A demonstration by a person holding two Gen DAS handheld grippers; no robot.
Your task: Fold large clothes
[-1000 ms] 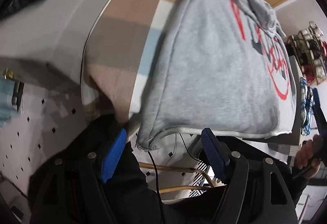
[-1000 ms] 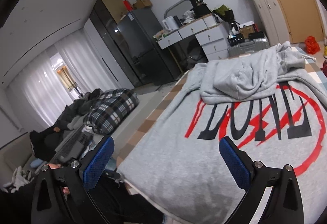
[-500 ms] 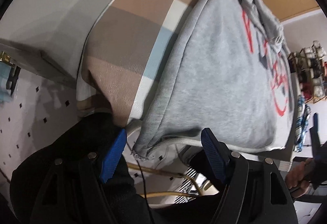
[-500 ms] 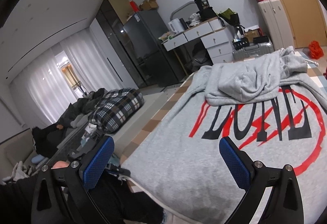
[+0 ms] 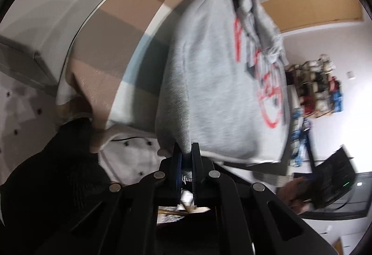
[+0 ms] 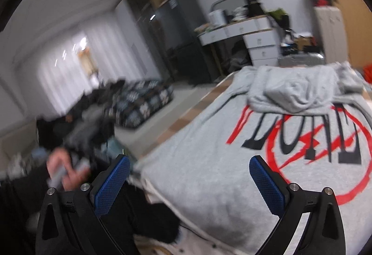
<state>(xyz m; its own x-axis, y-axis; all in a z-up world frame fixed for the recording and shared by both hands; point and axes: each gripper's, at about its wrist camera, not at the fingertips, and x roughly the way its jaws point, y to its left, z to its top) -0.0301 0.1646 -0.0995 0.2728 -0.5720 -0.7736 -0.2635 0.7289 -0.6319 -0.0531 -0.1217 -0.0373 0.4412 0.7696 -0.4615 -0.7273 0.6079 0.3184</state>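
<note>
**Left gripper clamped on the hem corner, right gripper yet to take hold**

The left gripper [image 5: 185,158] has its jaws pinched together on a corner of the grey hoodie's [image 5: 223,83] bottom hem, low and centre in the left wrist view. The hoodie lies flat across the checked bedspread [image 5: 130,29], filling the middle and right of both views, its hood [image 6: 302,90] bunched at the far end, upper right of the right wrist view.

The right gripper [image 6: 188,183] stands wide apart, its blue pads [image 6: 267,183] hovering over the hem with no cloth between them. To fold cleanly, I judge it should close on the opposite hem corner, taking both layers, before either hand lifts; then both should rise evenly so the hem stays taut.

Both views are motion-blurred. The opposite hem corner lies outside the right wrist view, the sleeves cannot be made out, and whether the left grip holds one layer or two is hidden.
</note>
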